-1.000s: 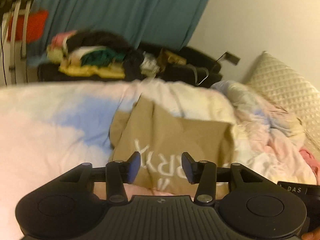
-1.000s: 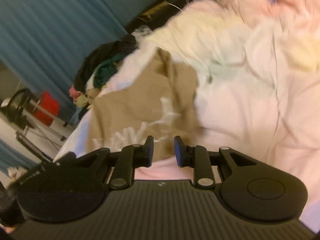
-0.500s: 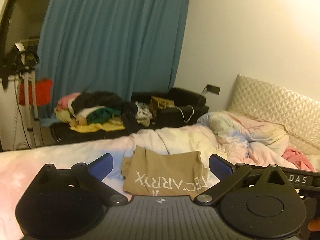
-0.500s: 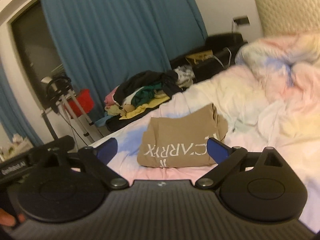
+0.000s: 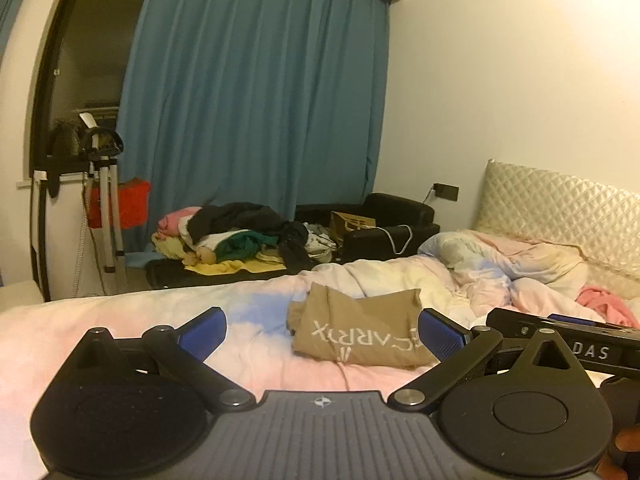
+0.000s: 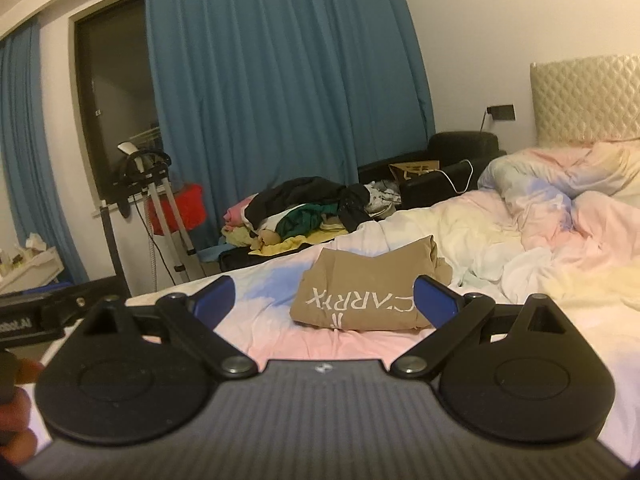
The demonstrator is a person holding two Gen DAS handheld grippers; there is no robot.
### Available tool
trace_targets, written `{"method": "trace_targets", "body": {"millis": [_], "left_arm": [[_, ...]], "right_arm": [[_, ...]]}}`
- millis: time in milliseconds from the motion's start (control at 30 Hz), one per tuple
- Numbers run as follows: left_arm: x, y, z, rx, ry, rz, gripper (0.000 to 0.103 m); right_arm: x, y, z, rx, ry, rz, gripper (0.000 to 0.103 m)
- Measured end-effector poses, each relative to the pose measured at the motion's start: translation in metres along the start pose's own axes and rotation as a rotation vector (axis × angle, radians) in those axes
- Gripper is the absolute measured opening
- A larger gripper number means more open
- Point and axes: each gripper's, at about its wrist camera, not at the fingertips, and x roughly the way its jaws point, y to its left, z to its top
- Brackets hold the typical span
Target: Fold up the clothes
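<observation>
Blue curtains (image 5: 256, 120) hang beside a dark window (image 6: 116, 112), white walls (image 5: 500, 100), quilted headboard (image 5: 560, 208).

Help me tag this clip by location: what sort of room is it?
Most likely a home bedroom: a bed with a rumpled pastel duvet and quilted headboard, full-length blue curtains, and a heap of unsorted clothes beyond the folded tan shirt.

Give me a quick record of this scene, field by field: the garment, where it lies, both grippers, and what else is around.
garment: tan shirt, folded, white lettering facing up
surface: bed with pastel duvet, rumpled toward the headboard
left gripper: open, holding nothing, short of the shirt
right gripper: open, holding nothing, short of the shirt
background: loose clothes pile in front of the blue curtain
task state: shirt looks folded and released
</observation>
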Motion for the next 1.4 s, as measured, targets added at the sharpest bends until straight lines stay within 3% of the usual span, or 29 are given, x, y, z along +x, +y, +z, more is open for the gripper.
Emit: {"method": "trace_targets", "body": {"millis": [200,433,933,1400], "left_arm": [[-0.016,0.005,-0.030,0.020,-0.019,0.043,0.103],[-0.015,0.013,-0.044,-0.017,-0.042,0.035,0.103],[0.003,0.020,-0.064,-0.032,0.008,0.021,0.103],[-0.001,0.019,-0.062,-0.011,-0.007,0.032,0.103]], "right_arm": [[0.000,0.007,-0.023,-0.019,-0.015,-0.011,0.097],[0.001,0.010,-0.045,-0.068,-0.009,-0.011,0.097],[0.004,0.010,-0.052,-0.071,0.008,-0.044,0.097],[0.004,0.011,-0.055,-0.064,0.025,-0.057,0.097]]}}
